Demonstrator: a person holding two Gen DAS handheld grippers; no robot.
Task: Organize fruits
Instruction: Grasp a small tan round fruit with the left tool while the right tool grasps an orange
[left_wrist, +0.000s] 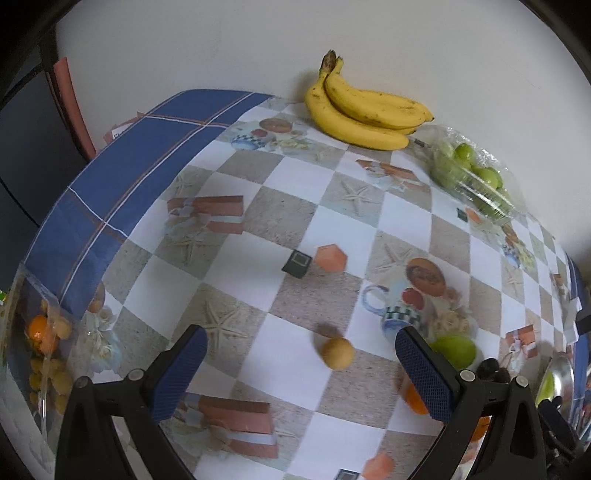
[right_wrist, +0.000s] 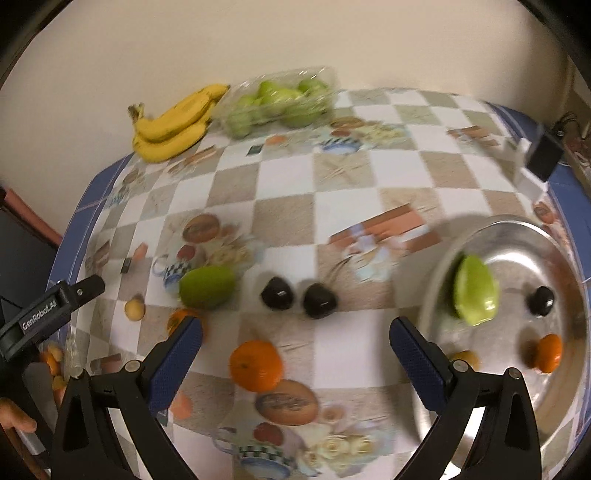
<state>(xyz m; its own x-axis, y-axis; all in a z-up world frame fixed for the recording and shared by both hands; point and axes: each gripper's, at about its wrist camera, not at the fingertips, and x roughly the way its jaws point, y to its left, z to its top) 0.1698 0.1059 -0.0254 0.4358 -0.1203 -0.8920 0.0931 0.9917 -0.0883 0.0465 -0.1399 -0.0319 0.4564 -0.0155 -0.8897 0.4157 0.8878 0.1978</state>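
Both claws gape empty, the right gripper (right_wrist: 295, 345) above a loose round orange mandarin (right_wrist: 255, 365) at its six o'clock, the part-filled round steel tray (right_wrist: 517, 232) at three o'clock, so closing on it looks next, while the left gripper (left_wrist: 301, 354) frames a small tan fruit (left_wrist: 337, 352).

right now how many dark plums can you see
3: two plums side by side on the tablecloth, one plum in the metal tray. Others may be hidden.

Both wrist cameras look down and forward over the desk with the checkered cloth (left_wrist: 303, 206) toward the white wall. The left view sits further left. Both share the yellow banana bunch (left_wrist: 364, 110) (right_wrist: 173, 123) and the clear box of green fruits (left_wrist: 469, 177) (right_wrist: 277, 101).
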